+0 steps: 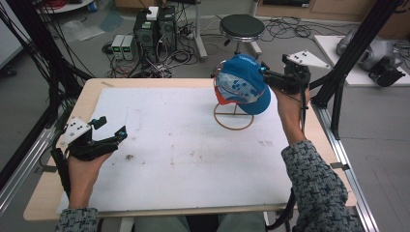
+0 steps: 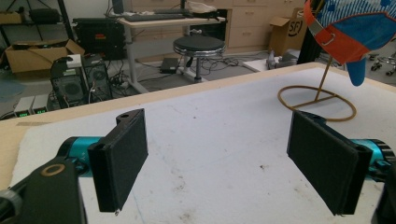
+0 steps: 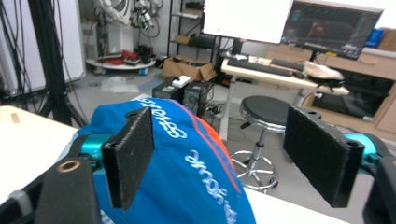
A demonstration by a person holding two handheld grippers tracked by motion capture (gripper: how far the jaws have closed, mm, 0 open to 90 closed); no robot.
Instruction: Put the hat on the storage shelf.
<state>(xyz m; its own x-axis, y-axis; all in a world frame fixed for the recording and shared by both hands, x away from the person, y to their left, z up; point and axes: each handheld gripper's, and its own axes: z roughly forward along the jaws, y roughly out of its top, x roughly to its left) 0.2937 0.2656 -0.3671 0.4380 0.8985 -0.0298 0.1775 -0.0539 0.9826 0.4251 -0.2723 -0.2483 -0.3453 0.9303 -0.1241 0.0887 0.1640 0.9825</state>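
Note:
A blue cap (image 1: 241, 84) with white lettering and an orange underside hangs on a tan wire stand (image 1: 233, 121) at the back right of the table. My right gripper (image 1: 265, 72) is at the cap's right side, level with its crown. In the right gripper view its jaws (image 3: 229, 158) stand wide open, with the cap's crown (image 3: 187, 186) low between them and no pad pressing on it. My left gripper (image 1: 112, 126) hovers over the mat near the table's left edge, open and holding nothing. From the left gripper view (image 2: 224, 158), the cap (image 2: 355, 28) and the stand (image 2: 317, 100) are far off at the upper right.
A white mat (image 1: 183, 154) covers most of the wooden table (image 1: 43, 193). Black frame posts (image 1: 348, 53) rise just off the right edge. On the floor behind are a round stool (image 1: 241, 26), computer towers (image 1: 154, 29) and tangled cables.

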